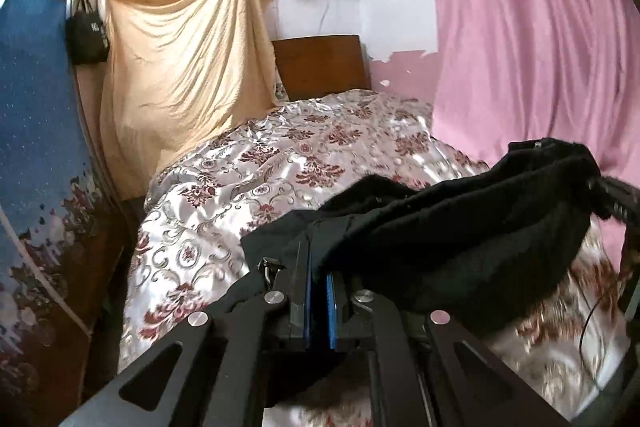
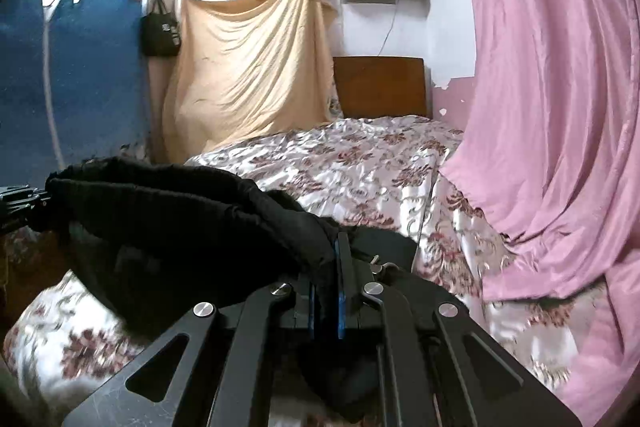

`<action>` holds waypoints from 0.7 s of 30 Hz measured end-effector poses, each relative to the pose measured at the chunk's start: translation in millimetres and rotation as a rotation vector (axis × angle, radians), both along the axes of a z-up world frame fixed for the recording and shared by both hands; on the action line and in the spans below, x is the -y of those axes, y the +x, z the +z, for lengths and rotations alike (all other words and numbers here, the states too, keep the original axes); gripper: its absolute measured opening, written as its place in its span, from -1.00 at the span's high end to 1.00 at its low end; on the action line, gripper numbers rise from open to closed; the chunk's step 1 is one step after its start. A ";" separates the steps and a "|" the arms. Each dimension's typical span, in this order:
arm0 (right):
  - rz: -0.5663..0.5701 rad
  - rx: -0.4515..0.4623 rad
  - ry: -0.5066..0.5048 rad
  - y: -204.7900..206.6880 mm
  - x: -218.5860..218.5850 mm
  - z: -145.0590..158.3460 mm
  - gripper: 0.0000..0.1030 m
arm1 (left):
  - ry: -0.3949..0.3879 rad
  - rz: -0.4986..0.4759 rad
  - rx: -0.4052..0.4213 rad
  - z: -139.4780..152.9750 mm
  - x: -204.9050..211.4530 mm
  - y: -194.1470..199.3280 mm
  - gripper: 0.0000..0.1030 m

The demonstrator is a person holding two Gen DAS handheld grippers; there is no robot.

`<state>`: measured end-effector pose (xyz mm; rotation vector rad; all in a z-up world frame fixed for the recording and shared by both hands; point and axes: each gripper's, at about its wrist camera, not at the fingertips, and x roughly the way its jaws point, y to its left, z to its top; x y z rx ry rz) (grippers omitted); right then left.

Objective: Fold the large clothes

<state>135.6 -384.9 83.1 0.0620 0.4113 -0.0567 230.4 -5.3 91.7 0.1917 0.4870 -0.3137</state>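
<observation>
Black garment [image 1: 460, 227] slung in the air between both grippers, sagging just above the bed. Left gripper [image 1: 319, 251] pinched tight on one edge; right gripper [image 2: 334, 259] clamped on the other. Below: floral satin bedspread [image 1: 248, 167], rumpled. Wooden headboard [image 2: 380, 87] at the far wall. Peach sheet [image 2: 252, 67] hung left of it, pink curtain [image 2: 560, 107] draped on the right

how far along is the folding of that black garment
Done: both ends are picked up. The left hand-held gripper and the right hand-held gripper are each shut on an edge of the black garment, so it hangs slack between them above the floral bedspread.
In hand: holding it up, bunched rather than spread.
Left: no neat fold shows yet; it likely needs laying flat on the bed and folding.
</observation>
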 end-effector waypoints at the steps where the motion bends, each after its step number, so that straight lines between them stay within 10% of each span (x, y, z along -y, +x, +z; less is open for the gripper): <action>1: -0.007 -0.002 -0.001 10.8 0.9 -0.2 0.88 | -0.002 0.003 0.005 -1.1 2.3 8.0 0.88; 21: -0.028 -0.048 -0.138 204.6 -2.6 -11.6 0.88 | 0.023 0.068 0.086 -26.5 23.6 172.5 0.88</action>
